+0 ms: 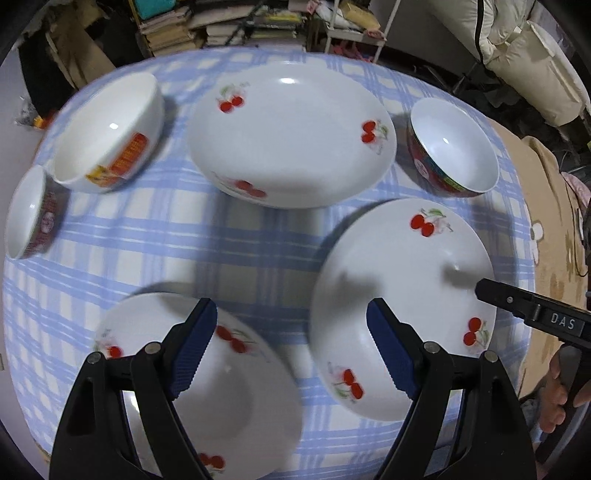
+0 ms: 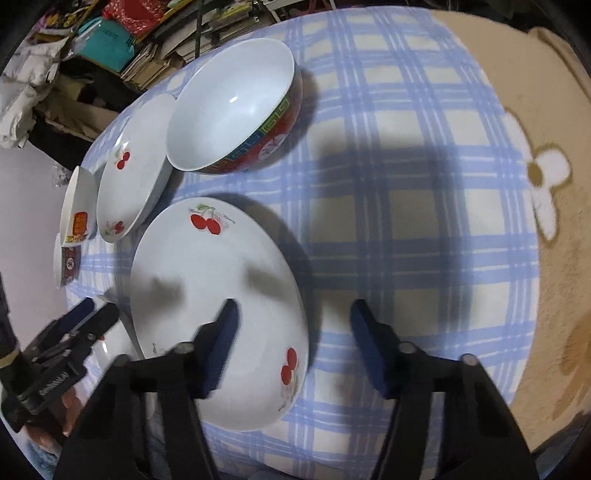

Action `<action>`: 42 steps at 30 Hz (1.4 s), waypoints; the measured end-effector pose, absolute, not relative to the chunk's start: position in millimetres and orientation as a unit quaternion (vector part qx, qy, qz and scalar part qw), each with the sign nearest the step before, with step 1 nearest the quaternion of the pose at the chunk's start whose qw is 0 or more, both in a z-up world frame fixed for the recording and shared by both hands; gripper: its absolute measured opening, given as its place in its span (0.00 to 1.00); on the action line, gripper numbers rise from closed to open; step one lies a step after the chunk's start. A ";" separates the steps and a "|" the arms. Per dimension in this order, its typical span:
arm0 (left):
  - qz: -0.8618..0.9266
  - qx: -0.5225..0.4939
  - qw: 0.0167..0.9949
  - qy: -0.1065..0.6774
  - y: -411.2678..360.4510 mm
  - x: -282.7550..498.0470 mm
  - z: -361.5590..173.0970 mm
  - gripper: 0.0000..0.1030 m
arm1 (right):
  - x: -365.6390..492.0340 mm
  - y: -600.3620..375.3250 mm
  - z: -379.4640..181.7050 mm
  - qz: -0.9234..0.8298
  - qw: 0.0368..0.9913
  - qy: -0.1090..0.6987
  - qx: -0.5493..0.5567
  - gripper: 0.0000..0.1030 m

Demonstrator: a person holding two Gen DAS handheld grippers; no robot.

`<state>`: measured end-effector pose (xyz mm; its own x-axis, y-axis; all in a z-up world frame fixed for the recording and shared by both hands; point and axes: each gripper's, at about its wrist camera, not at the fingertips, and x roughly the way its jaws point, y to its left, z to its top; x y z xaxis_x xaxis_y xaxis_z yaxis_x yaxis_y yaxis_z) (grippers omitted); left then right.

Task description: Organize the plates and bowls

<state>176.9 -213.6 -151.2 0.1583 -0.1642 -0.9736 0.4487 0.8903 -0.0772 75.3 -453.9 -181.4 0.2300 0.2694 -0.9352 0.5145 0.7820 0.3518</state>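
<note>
Three white cherry-print plates lie on the blue plaid tablecloth (image 1: 221, 251): a far plate (image 1: 291, 136), a right plate (image 1: 402, 280) (image 2: 207, 273) and a near-left plate (image 1: 243, 398). A white bowl with an orange label (image 1: 107, 133), a small red bowl (image 1: 31, 214) and a red patterned bowl (image 1: 454, 147) (image 2: 236, 110) stand around them. My left gripper (image 1: 293, 347) is open, one finger above the near-left plate, the other above the right plate's left edge. My right gripper (image 2: 295, 347) is open and straddles the right plate's rim, with the pads clear of it.
The table's right side is covered by a tan flower-pattern blanket (image 2: 546, 184). Book stacks (image 1: 221, 26) and a white padded coat (image 1: 517, 48) lie beyond the table. A hand (image 1: 557, 398) holds the right gripper's handle. The left gripper (image 2: 96, 313) shows low on the left in the right wrist view.
</note>
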 end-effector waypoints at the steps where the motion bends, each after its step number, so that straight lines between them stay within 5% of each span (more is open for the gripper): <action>1: -0.207 0.113 0.747 0.621 -216.4 176.3 -155.1 0.79 | 75.3 -453.8 -182.8 -0.082 0.715 0.615 0.323 0.55; 5: -0.225 0.124 0.737 0.625 -226.4 170.9 -163.8 0.71 | 77.9 -449.0 -183.9 -0.064 0.712 0.617 0.329 0.38; 10: -0.238 0.126 0.717 0.643 -233.6 169.0 -179.6 0.26 | 81.0 -445.0 -185.3 -0.061 0.711 0.620 0.325 0.33; 13: -0.227 0.130 0.723 0.639 -231.4 170.4 -183.4 0.16 | 81.2 -445.0 -185.8 -0.062 0.711 0.621 0.324 0.33; 21: -0.229 0.097 0.730 0.637 -220.8 174.5 -186.9 0.13 | 82.0 -441.9 -182.7 -0.078 0.715 0.626 0.301 0.20; 42: -0.215 0.114 0.774 0.585 -192.9 173.1 -107.4 0.13 | 88.2 -408.8 -116.3 -0.044 0.792 0.546 0.269 0.18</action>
<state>173.1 -192.9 -107.4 0.2230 -0.1992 -0.9543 0.4670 0.8811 -0.0747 88.2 -408.8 -116.3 0.3996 0.2239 -0.8889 0.3641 0.8512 0.3781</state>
